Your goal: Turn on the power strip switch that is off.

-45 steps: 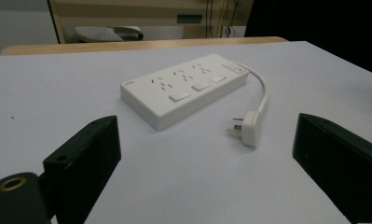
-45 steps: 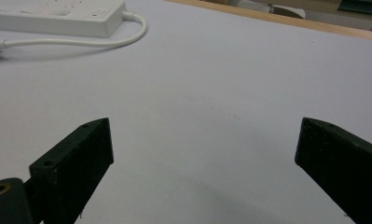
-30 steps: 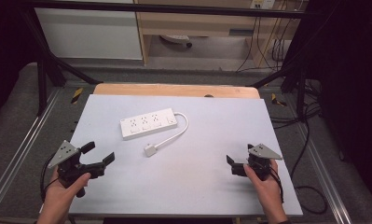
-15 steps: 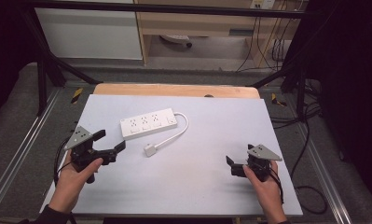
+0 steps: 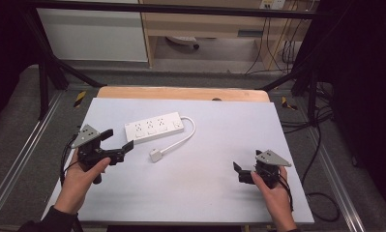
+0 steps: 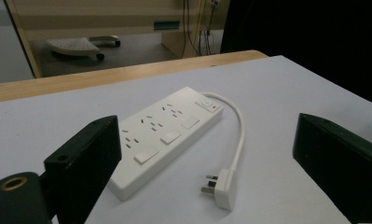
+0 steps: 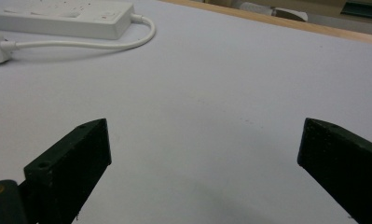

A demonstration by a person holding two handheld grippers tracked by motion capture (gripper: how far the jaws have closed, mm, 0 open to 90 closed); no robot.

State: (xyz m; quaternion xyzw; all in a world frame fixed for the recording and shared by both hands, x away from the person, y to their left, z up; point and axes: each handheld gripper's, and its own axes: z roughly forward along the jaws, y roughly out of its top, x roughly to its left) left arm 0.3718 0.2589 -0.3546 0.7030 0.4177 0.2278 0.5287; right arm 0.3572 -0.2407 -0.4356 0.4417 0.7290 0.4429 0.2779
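A white power strip (image 5: 153,127) with three sockets lies on the pale grey table top (image 5: 210,193), left of centre. Its short white cable (image 5: 183,140) loops round to a white plug (image 5: 156,155) lying just in front of it. My left gripper (image 5: 118,139) is open, held just left of the strip and plug and pointing at them. In the left gripper view the strip (image 6: 167,135) and plug (image 6: 222,186) lie between and beyond the wide-apart jaws. My right gripper (image 5: 239,173) is open and empty at the front right. The right gripper view has the strip (image 7: 67,18) far off at upper left.
A wooden strip (image 5: 181,93) edges the table's far side. Black frame posts (image 5: 40,72) and metal rails (image 5: 16,164) flank the table, and cables (image 5: 321,145) hang off its right side. The table's middle and right are bare surface.
My left gripper has moved forward and to the right, from the front left corner to just beside the power strip and plug. The right gripper has stayed put.
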